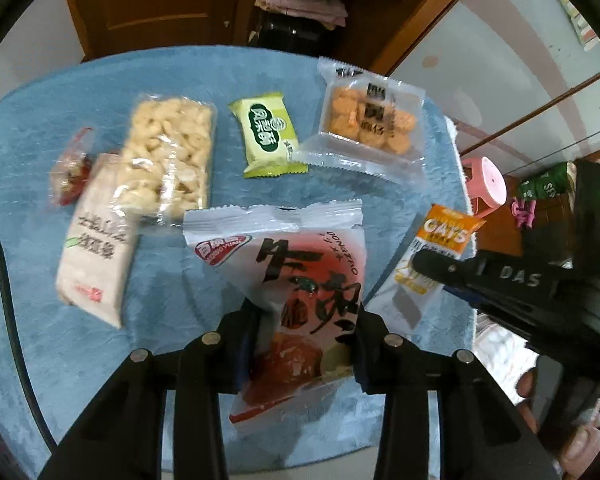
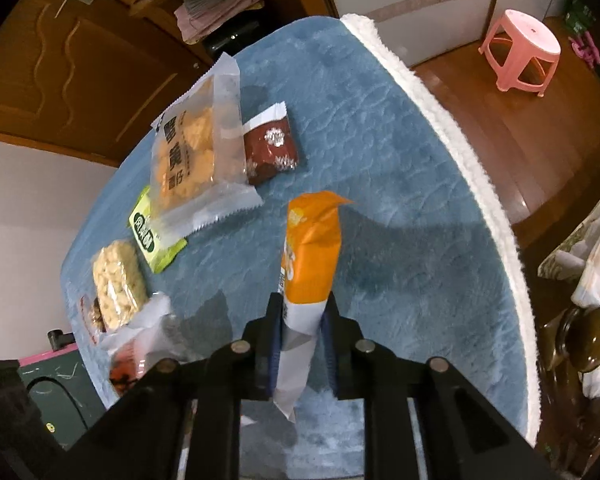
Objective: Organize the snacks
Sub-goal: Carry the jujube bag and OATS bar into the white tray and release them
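My left gripper (image 1: pixel 300 320) is shut on a white and red beef snack packet (image 1: pixel 296 280), held above the blue cloth. My right gripper (image 2: pixel 302 316) is shut on an orange and white oats bar (image 2: pixel 310 256); it also shows in the left wrist view (image 1: pixel 440 248) with the right gripper (image 1: pixel 440 268). On the cloth lie a peanut brittle pack (image 1: pixel 168 156), a green pastry packet (image 1: pixel 270 136), a clear pack of orange biscuits (image 1: pixel 366 120), a white rice cracker pack (image 1: pixel 96 244), a small red candy (image 1: pixel 70 172) and a brown packet (image 2: pixel 270 148).
The round table has a blue plush cloth (image 2: pixel 400 240) with a white fringe edge (image 2: pixel 480 192). A pink stool (image 2: pixel 520 52) stands on the wooden floor to the right. A wooden wardrobe (image 2: pixel 60 80) is behind the table.
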